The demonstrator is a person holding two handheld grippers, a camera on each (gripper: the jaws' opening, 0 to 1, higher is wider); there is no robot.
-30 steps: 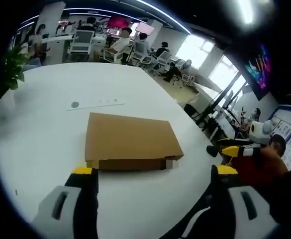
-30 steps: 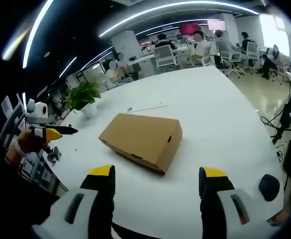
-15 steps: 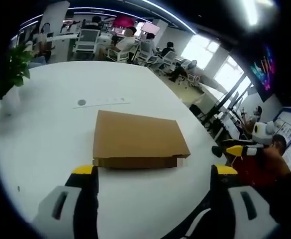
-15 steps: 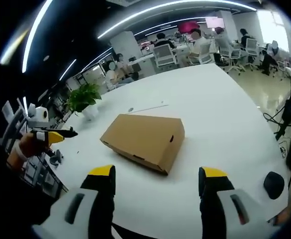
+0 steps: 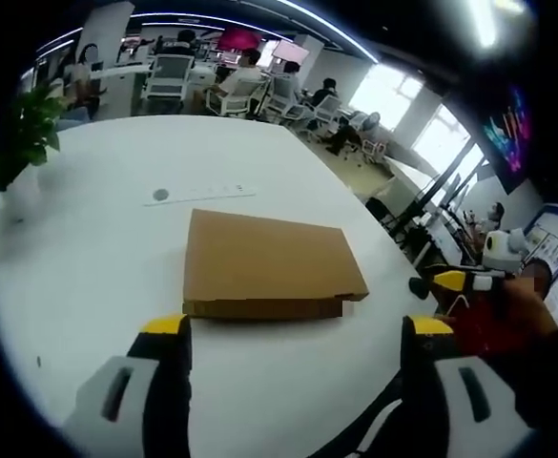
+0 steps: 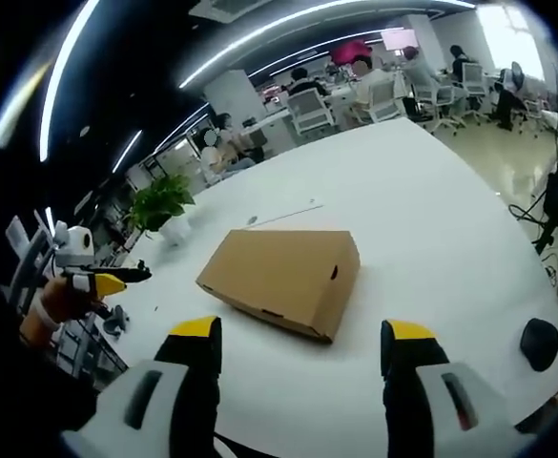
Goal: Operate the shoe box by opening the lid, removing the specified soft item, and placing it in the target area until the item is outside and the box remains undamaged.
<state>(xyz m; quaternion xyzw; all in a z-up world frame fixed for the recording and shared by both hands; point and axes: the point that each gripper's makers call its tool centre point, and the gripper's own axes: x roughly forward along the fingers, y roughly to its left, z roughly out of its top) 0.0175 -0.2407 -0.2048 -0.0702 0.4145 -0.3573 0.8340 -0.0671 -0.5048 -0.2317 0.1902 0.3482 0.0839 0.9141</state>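
Still shut shoe box [image 5: 264, 265], now nearer

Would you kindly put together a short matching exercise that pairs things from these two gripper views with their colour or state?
Things:
1. shoe box
2. potted plant
3. table
4. right gripper

Descriptions:
A. white
B. open, yellow-tipped
C. brown, lid closed
D. green leaves

Pairs: 1-C, 2-D, 3-A, 4-B
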